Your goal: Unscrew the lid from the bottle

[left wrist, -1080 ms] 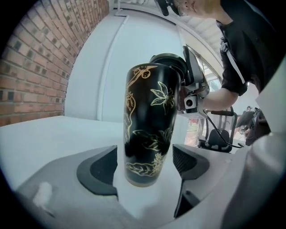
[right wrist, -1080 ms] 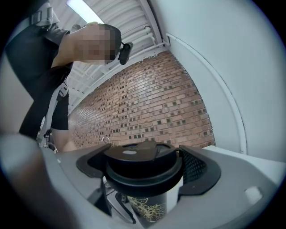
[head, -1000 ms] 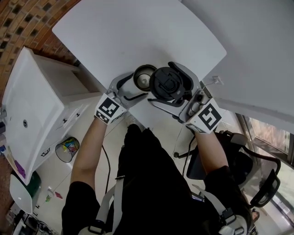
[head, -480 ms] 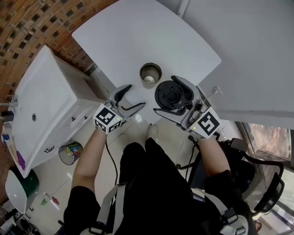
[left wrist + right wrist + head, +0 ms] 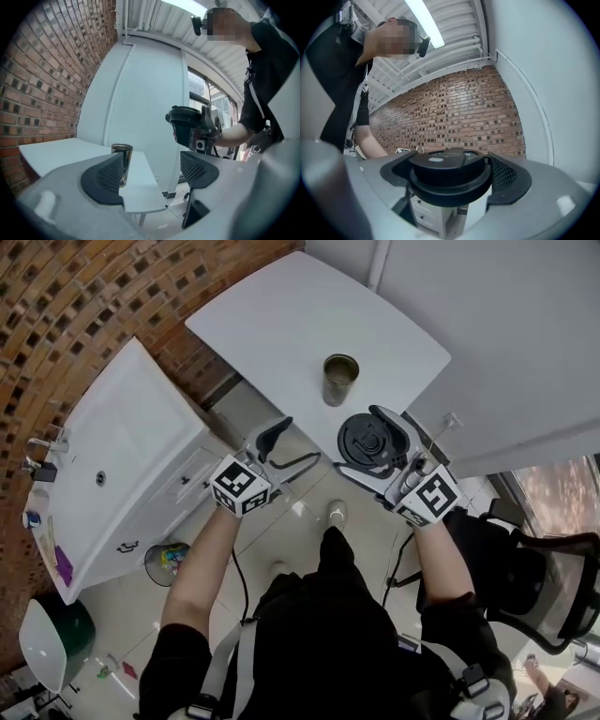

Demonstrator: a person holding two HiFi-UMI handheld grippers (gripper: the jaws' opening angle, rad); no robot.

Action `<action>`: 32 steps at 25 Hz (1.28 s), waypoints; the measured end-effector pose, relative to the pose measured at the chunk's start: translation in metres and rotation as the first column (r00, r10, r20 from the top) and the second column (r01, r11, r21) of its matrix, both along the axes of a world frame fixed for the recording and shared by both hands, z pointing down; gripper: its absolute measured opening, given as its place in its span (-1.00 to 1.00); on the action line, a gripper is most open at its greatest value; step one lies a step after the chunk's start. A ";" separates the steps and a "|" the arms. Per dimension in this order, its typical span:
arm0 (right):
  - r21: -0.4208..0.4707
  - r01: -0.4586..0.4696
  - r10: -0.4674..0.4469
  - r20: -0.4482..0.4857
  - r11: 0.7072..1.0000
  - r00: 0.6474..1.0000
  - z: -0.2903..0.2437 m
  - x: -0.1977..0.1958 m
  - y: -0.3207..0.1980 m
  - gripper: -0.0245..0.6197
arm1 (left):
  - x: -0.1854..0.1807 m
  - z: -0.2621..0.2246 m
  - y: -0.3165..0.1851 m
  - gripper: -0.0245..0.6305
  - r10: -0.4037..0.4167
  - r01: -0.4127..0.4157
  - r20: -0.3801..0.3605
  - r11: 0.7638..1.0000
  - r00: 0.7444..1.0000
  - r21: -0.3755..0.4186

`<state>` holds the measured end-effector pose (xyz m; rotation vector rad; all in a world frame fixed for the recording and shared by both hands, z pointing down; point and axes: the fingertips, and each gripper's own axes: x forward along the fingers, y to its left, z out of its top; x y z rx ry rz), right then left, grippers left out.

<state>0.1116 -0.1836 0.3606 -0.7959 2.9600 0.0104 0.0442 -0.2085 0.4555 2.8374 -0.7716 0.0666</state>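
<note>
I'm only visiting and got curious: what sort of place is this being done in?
Probably an office or small workroom, indoors: a brick wall, a white table, a white drawer cabinet on a tiled floor, and a black office chair beside the person.

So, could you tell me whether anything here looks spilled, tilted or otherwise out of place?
Nothing stands out. The bottle stands upright and open on the white table, with no spill visible; the right claw holds its lid, and the left claw is open and empty.
</note>
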 end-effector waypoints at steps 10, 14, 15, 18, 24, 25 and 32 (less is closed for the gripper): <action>0.041 -0.060 0.061 -0.017 0.997 0.998 -0.039 -0.077 0.147 0.54 | -0.077 -0.041 0.143 0.18 0.113 -0.113 0.007 0.993 0.994 0.015; 0.026 -0.108 0.109 -0.068 0.994 0.992 -0.041 -0.085 0.191 0.54 | -0.109 -0.070 0.176 -0.56 0.082 -0.081 -0.005 0.992 0.997 0.092; 0.019 -0.115 0.116 -0.087 0.993 0.990 -0.041 -0.086 0.202 0.54 | -0.117 -0.076 0.183 -0.70 0.067 -0.065 -0.016 0.993 0.998 0.102; 0.011 -0.136 0.137 -0.101 0.991 0.985 -0.044 -0.087 0.224 0.54 | -0.129 -0.090 0.198 -0.92 0.048 -0.044 -0.040 0.993 0.998 0.109; 0.018 -0.165 0.166 -0.066 0.986 0.984 -0.065 -0.084 0.246 0.54 | -0.121 -0.105 0.227 -0.92 0.095 -0.091 -0.025 0.989 0.995 0.119; 0.022 -0.164 0.165 -0.064 0.986 0.984 -0.067 -0.080 0.249 0.55 | -0.120 -0.107 0.229 -0.92 0.095 -0.092 -0.027 0.989 0.995 0.119; 0.017 -0.194 0.195 -0.060 0.981 0.979 -0.079 -0.031 0.267 0.55 | -0.105 -0.122 0.239 -0.92 0.080 -0.076 -0.022 0.989 0.997 0.128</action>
